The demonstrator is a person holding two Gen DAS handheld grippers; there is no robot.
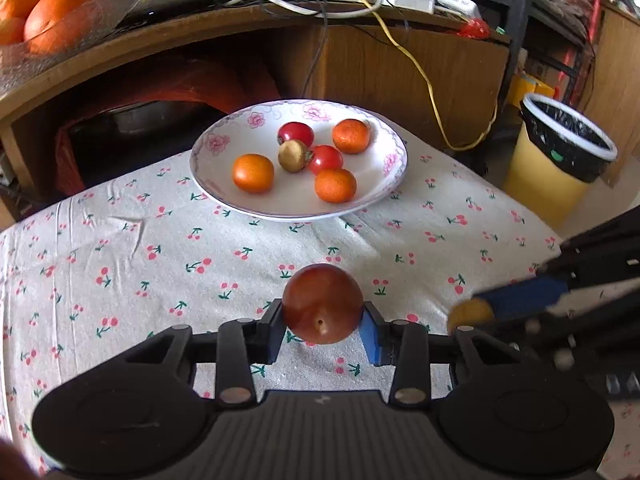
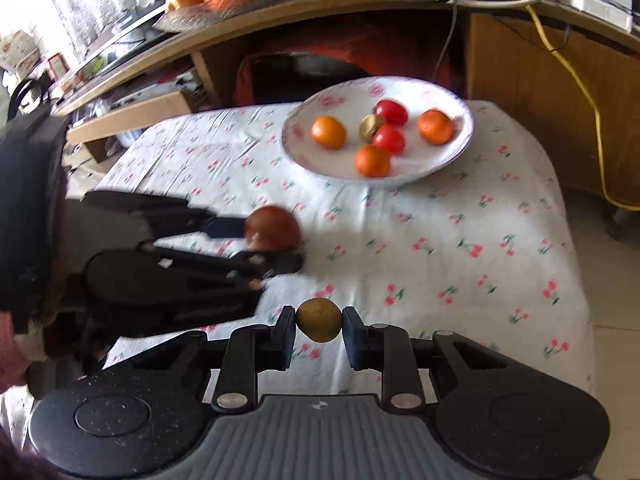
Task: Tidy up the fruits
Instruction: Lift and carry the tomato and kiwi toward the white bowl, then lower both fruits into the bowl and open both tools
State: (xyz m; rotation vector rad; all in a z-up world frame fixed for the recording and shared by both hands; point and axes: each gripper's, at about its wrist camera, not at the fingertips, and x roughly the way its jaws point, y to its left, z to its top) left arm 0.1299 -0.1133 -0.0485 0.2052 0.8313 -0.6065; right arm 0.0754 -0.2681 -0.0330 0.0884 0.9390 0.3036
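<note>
My left gripper [image 1: 323, 322] is shut on a dark red round fruit [image 1: 322, 309] and holds it above the cherry-print cloth; it also shows in the right wrist view [image 2: 272, 228]. My right gripper [image 2: 319, 326] is shut on a small yellow-brown fruit [image 2: 319, 319], seen at the right of the left wrist view [image 1: 470, 314]. A white floral plate [image 1: 224, 184] at the far side of the table holds three oranges, two red fruits and one brown fruit. The plate also shows in the right wrist view [image 2: 308, 160].
A wooden desk [image 1: 400, 64] with cables stands behind the table. A tray of large oranges [image 1: 52, 12] sits on its left. A yellow bin [image 1: 560, 160] with a black liner stands on the floor at the right. The cloth [image 1: 160, 264] covers the table.
</note>
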